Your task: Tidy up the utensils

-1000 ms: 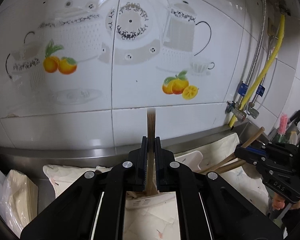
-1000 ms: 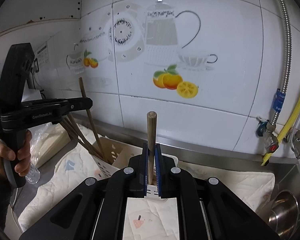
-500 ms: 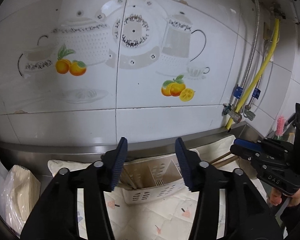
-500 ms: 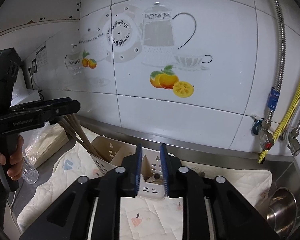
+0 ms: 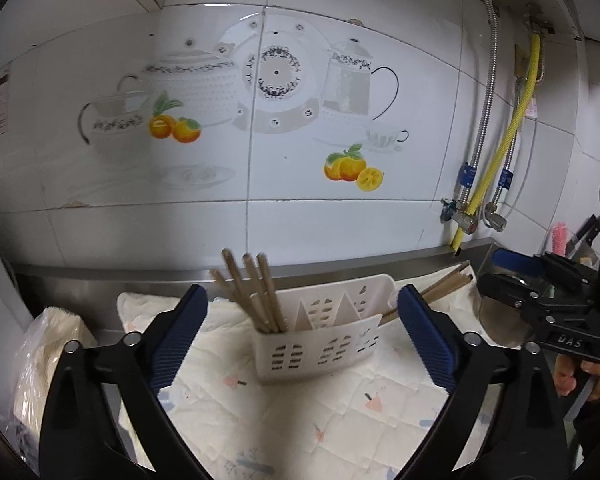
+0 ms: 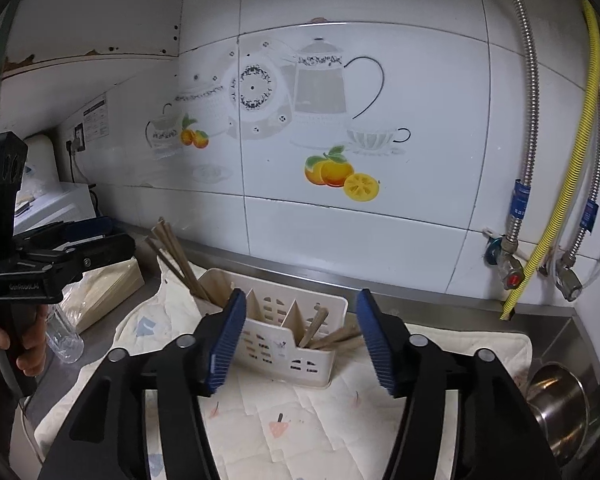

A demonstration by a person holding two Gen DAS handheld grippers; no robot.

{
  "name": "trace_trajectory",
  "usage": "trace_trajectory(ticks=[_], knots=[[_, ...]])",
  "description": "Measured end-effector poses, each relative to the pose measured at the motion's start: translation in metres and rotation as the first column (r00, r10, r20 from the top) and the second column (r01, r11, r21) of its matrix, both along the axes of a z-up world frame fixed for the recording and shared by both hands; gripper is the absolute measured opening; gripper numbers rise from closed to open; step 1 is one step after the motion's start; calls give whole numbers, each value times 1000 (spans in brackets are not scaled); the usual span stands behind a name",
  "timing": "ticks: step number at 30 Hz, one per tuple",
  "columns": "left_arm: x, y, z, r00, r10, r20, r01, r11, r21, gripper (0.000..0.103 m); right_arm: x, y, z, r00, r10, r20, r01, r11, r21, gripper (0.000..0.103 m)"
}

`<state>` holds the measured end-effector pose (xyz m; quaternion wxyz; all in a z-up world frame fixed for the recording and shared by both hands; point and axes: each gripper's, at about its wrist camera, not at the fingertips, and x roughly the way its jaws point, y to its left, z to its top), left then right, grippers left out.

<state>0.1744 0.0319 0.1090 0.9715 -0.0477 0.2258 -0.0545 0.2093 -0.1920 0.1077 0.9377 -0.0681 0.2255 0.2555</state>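
now left gripper point(image 5: 300, 320) wide open and empty, right gripper point(image 6: 302, 328) wide open and empty, white caddy point(image 5: 320, 340) on quilted mat point(image 5: 300, 420), chopsticks point(image 5: 256, 292) upright in its left end compartment, more chopsticks point(image 6: 328, 334) leaning in its right end

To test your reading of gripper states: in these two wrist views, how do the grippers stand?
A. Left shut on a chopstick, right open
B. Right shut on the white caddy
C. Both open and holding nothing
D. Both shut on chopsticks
C: the left gripper and the right gripper both show their blue pads spread wide apart with nothing between them, while the chopsticks stand in the white caddy.
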Motion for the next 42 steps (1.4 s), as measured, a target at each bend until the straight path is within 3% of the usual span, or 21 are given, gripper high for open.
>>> trace_trajectory(ticks=[14, 26, 42], knots=[[-41, -3, -28, 999, 43, -15, -42, 999, 27, 98, -40, -1, -23, 1000, -13, 16, 14, 1000, -17, 83], [-74, -10, -47, 998, 58, -7, -57, 997, 47, 98, -68, -5, -54, 999, -45, 0, 45, 998, -39, 90], [-105, -1, -72, 996, 73, -52, -73, 997, -1, 98, -96, -13, -77, 995, -101, -15, 100, 994, -45, 93]])
